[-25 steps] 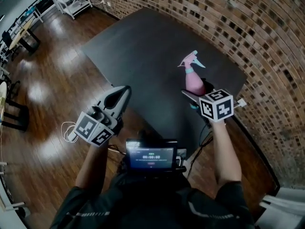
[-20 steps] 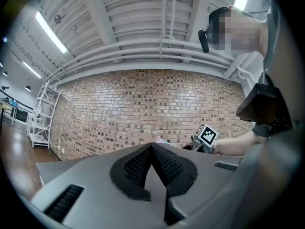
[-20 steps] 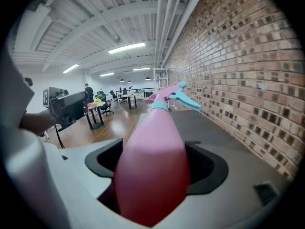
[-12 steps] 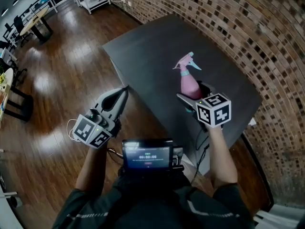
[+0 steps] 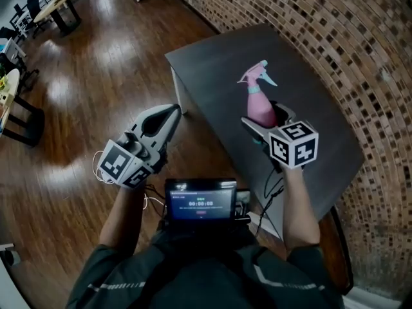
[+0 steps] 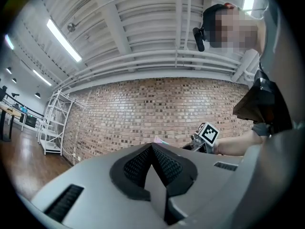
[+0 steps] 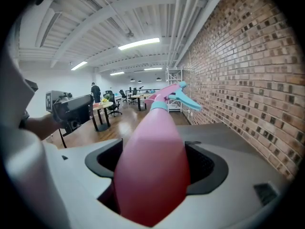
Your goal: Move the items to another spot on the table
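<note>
Dark table [image 5: 219,63] (brick wall [image 5: 335,37] alongside) stands on wooden floor [image 5: 96,76], legs [image 5: 176,94] seemingly white.

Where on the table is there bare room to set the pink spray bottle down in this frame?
The dark table is bare apart from the spray bottle in the right gripper, mid-table. Free: the far end up to its corner, the strip along the brick wall, the left edge strip. The shut left gripper is off the table, over the floor.
</note>
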Demonstrator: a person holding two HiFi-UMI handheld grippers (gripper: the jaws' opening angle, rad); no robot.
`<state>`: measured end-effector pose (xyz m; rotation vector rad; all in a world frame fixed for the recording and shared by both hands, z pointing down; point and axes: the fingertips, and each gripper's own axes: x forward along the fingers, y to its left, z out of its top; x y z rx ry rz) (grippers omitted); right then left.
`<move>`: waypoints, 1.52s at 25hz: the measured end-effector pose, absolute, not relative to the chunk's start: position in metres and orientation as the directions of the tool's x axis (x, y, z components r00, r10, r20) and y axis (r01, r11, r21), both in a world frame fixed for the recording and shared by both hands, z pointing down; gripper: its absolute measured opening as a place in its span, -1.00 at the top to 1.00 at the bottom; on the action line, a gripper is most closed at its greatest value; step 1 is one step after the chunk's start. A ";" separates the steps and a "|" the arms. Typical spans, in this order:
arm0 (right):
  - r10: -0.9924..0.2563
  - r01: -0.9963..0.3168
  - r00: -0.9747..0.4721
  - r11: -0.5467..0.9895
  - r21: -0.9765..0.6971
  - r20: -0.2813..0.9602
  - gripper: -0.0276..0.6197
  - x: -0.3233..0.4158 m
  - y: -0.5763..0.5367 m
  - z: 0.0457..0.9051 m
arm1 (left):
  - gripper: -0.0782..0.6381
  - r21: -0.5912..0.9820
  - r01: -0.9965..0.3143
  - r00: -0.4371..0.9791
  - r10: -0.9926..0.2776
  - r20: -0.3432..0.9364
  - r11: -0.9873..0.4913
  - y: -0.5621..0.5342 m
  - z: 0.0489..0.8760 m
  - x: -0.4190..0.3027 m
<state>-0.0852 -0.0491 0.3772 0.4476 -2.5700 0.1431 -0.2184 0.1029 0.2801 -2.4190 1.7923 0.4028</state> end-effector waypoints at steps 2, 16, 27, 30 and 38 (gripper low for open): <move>-0.279 -0.335 -0.809 0.942 -0.015 0.516 -0.37 -0.114 -0.050 0.376 | 0.80 0.073 -0.952 0.266 -0.923 -0.277 -0.297 0.105 0.279 -0.242; -0.198 -0.283 -0.798 0.957 -0.064 0.568 -0.37 -0.240 -0.069 0.410 | 0.80 0.080 -0.965 0.222 -0.940 -0.259 -0.250 0.110 0.291 -0.338; -0.214 -0.351 -0.778 0.928 -0.127 0.591 -0.37 -0.283 -0.163 0.450 | 0.80 0.044 -0.966 0.236 -0.936 -0.261 -0.256 0.017 0.286 -0.391; -0.230 -0.388 -0.761 0.911 -0.141 0.607 -0.37 -0.284 -0.196 0.463 | 0.80 0.039 -0.956 0.273 -0.930 -0.246 -0.291 -0.018 0.286 -0.400; -0.267 -0.505 -0.703 0.840 -0.199 0.659 -0.37 -0.276 -0.278 0.512 | 0.80 0.042 -0.921 0.370 -0.906 -0.205 -0.386 -0.103 0.296 -0.405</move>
